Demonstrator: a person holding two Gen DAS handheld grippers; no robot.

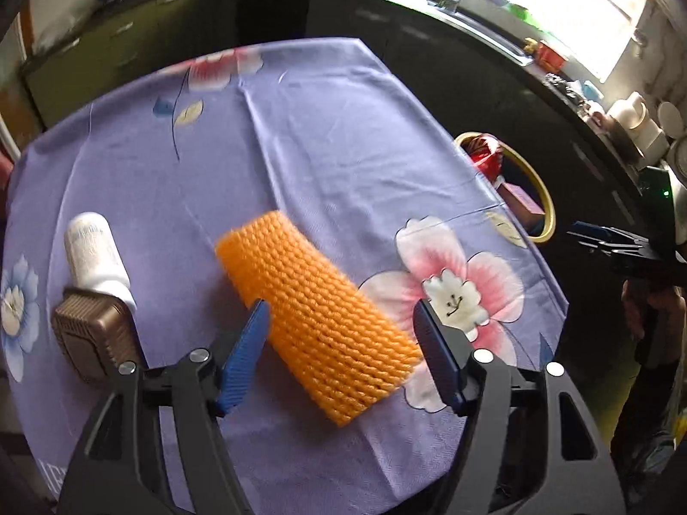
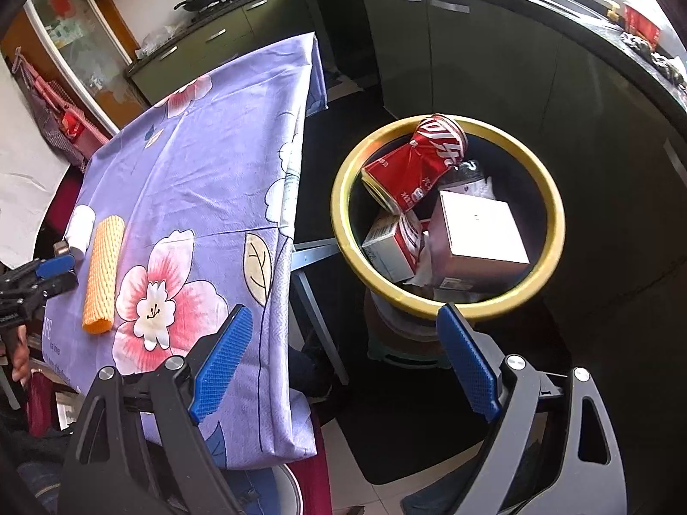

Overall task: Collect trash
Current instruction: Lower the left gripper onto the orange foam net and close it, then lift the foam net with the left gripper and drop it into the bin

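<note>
An orange foam net sleeve [image 1: 315, 313] lies on the purple flowered tablecloth [image 1: 300, 137]. My left gripper [image 1: 341, 315] is open, its blue fingers either side of the sleeve's near half, not closed on it. A white bottle with a brown cap [image 1: 95, 283] lies to the left. Both also show in the right wrist view: the sleeve [image 2: 103, 274] and the bottle [image 2: 80, 226]. My right gripper [image 2: 343, 322] is open and empty, held off the table's right edge, above the yellow-rimmed trash bin [image 2: 343, 231]. The bin holds a crushed red can [image 2: 423, 161] and boxes [image 2: 481, 236].
The bin [image 1: 543, 201] stands on a stool beside the table's right edge. Dark kitchen cabinets and a counter with a sink [image 1: 455, 0] run behind. The table's metal legs [image 2: 313, 296] show under the cloth. The left gripper [image 2: 47, 274] shows at the table's left.
</note>
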